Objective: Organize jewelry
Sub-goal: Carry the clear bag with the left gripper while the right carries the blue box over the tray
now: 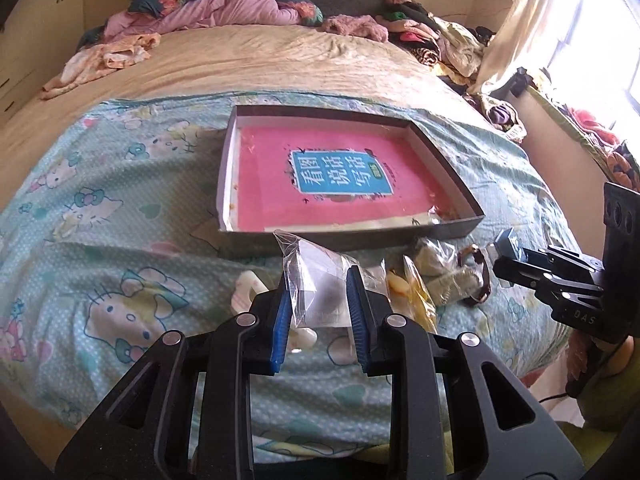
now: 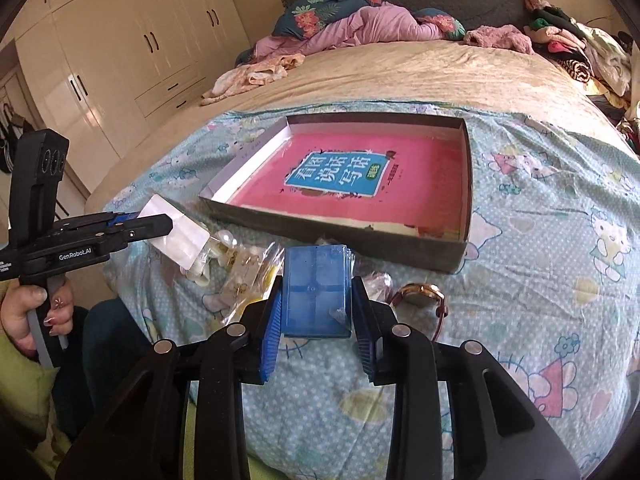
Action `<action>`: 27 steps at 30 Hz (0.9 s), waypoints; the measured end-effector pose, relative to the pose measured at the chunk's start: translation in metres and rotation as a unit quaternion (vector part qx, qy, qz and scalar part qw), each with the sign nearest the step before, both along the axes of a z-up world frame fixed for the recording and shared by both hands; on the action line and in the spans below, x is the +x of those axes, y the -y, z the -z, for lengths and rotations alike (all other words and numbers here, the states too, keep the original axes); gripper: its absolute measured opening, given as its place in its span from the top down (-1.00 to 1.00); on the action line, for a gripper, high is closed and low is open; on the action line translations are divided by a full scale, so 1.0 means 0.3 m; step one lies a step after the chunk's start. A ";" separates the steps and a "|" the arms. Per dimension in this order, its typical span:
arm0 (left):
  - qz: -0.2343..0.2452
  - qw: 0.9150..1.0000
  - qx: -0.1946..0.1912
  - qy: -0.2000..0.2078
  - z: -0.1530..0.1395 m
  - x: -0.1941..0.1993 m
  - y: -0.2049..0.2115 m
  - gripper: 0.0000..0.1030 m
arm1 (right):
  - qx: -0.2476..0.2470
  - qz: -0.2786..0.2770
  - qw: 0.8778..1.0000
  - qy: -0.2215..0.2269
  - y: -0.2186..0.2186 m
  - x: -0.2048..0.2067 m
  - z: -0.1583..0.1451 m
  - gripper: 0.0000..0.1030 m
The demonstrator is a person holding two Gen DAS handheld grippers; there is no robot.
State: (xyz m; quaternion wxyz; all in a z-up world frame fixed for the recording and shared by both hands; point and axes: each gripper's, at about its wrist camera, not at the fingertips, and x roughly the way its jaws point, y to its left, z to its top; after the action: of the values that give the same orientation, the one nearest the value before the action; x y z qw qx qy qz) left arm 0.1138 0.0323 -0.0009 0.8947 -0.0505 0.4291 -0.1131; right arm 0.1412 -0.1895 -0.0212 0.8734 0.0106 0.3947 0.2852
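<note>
My left gripper is shut on a small clear plastic bag with a dark piece inside, lifted above the bedspread. From the right wrist view the same left gripper shows at the left, the clear bag hanging from its tips. My right gripper is shut on a small blue plastic box, held above the blanket. In the left wrist view the right gripper enters from the right with the blue box. A shallow cardboard tray holding a pink book lies just beyond.
Loose jewelry lies in front of the tray: bagged pieces, a white bangle, a brown-strap watch and a yellow item. Clothes pile at the bed's head. A wardrobe stands left; a curtained window right.
</note>
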 end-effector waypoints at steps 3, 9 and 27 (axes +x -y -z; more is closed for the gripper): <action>-0.013 1.000 -0.002 0.008 -0.024 0.040 -0.033 0.64 | 0.005 0.005 1.000 0.012 0.003 0.032 -0.029 0.40; -0.033 0.999 -0.010 0.020 -0.066 0.116 -0.086 0.64 | 0.007 0.019 0.999 0.036 0.008 0.091 -0.073 0.40; -0.025 0.997 -0.048 0.055 -0.087 0.336 -0.048 0.64 | -0.009 0.078 0.995 0.066 0.044 0.261 -0.095 0.40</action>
State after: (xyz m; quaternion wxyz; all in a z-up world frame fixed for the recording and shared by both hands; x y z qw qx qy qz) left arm 0.2147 0.0467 0.0253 0.9160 -0.0974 0.3721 -0.1138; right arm 0.2196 -0.2026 0.0071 0.9172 0.0143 0.3364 0.2128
